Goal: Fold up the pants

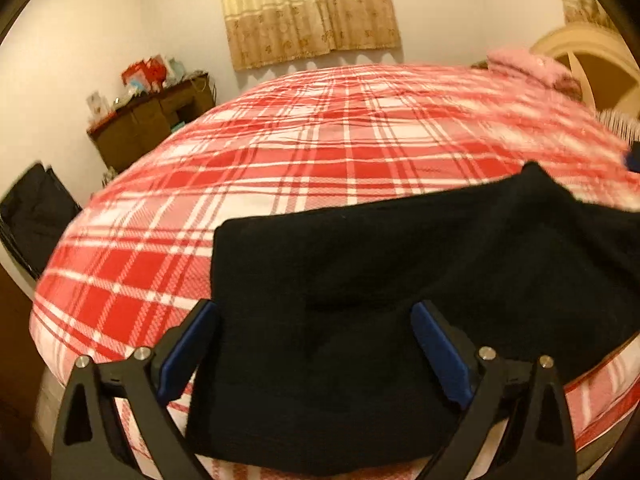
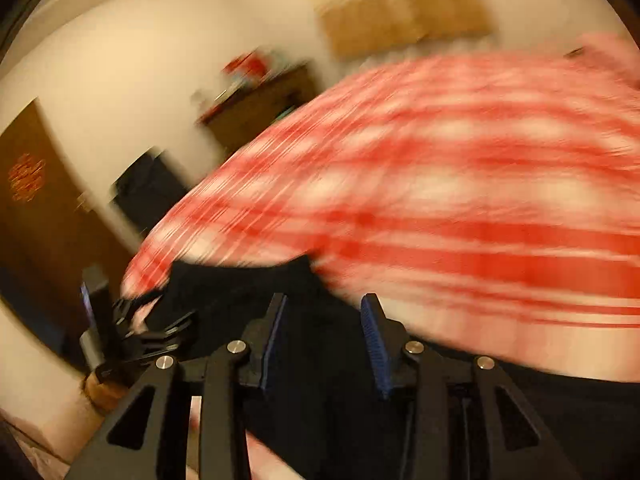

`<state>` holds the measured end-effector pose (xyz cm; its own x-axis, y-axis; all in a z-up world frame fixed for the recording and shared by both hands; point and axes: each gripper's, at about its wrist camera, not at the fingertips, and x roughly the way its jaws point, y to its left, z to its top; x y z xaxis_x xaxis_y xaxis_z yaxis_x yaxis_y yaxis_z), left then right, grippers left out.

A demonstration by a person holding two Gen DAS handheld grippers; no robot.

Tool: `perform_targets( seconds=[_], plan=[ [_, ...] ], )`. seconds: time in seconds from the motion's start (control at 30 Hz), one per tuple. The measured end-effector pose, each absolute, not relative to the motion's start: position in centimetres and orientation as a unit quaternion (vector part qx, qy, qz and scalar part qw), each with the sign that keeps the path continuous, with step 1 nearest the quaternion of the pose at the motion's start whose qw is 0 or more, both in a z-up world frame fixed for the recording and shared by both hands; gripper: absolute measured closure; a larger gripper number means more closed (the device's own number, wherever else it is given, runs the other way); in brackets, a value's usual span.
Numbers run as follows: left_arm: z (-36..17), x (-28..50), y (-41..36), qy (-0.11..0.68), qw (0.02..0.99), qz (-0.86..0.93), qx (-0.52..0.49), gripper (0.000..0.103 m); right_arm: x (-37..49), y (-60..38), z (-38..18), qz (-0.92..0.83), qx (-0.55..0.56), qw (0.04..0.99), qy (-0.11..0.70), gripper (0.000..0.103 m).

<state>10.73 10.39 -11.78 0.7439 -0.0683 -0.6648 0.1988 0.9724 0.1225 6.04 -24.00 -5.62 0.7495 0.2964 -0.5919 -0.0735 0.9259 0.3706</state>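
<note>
Both tools spread: left tool (image 1: 312, 344) over black pants (image 1: 400, 280); right tool (image 2: 326, 340) view blurred.

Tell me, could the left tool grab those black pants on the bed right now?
Probably yes. The left tool is open, hovering over the black fabric pants on the red plaid bed cover, its blue pads straddling the cloth. Nothing sits between them.
</note>
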Motion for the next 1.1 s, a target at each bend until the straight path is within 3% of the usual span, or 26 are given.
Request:
perform_targets(
  seconds=[0.23, 0.43, 0.73, 0.8, 0.83, 1.1],
  plan=[
    [-9.8, 10.6, 10.0, 0.349, 0.928, -0.126, 0.018, 0.003, -9.9, -41.6, -3.7, -0.208, 0.304, 0.900, 0.231, 0.063],
    [-7.6, 8.9, 4.9, 0.322, 0.927, -0.187, 0.042, 0.003, -20.0, -49.4, -3.2, -0.388, 0.351, 0.836, 0.167, 0.063],
    [-6.2, 4.8, -1.3, 0.298, 0.913, -0.257, 0.107, 0.003, -18.1, -53.9, -5.3, -0.327, 0.383, 0.830, 0.242, 0.063],
    [-5.9, 4.5, -1.7, 0.298, 0.912, -0.262, 0.107, 0.003, -17.6, -54.2, -5.3, -0.318, 0.379, 0.832, 0.252, 0.076],
    [-5.9, 4.4, -1.9, 0.298, 0.911, -0.263, 0.108, 0.003, -17.5, -54.1, -5.1, -0.312, 0.377, 0.833, 0.259, 0.091],
    [-6.1, 4.2, -1.9, 0.312, 0.905, -0.278, 0.079, 0.003, -15.7, -50.4, 2.3, -0.295, 0.286, 0.871, 0.269, 0.091]
  ],
)
